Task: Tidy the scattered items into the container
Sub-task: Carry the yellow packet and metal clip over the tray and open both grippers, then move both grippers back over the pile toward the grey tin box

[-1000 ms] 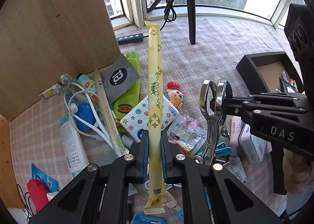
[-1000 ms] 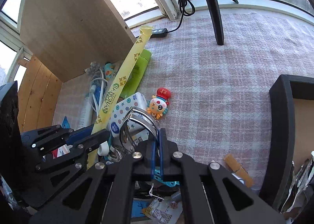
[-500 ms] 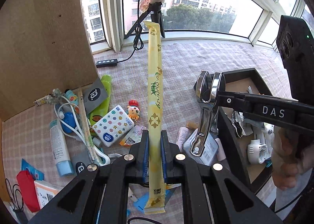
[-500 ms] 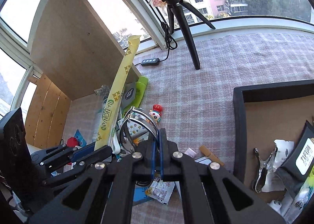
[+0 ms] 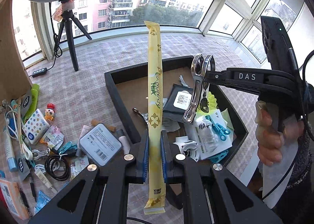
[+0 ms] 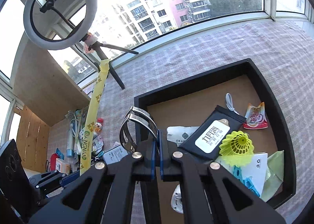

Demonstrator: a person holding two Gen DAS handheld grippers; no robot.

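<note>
My left gripper [image 5: 154, 141] is shut on a long yellow tea sachet [image 5: 155, 94] that stands upright, above the near left wall of the black tray [image 5: 121, 104]. My right gripper [image 6: 156, 141] is shut on a steel spring clip [image 6: 133, 126], held over the tray's [image 6: 278, 110] left side. In the left wrist view the right gripper [image 5: 207, 78] comes in from the right, with the clip [image 5: 197, 88] hanging above the tray's contents. The tray holds a black pouch [image 6: 214, 133], a yellow shuttlecock [image 6: 237, 143], a red sachet [image 6: 255, 118], blue clips and papers.
Scattered items lie left of the tray on the checked cloth: a grey tin [image 5: 100, 145], a star-patterned pack [image 5: 35, 126], an octopus toy [image 5: 50, 110], a black cable [image 5: 56, 167], tubes. A ring-light tripod [image 5: 68, 33] and a wooden board [image 6: 43, 84] stand beyond. A hand [image 5: 274, 137] grips the right handle.
Both grippers swung right and rose, from over the pile of scattered items to above the black tray, still gripping the tea sachet and the steel clip.
</note>
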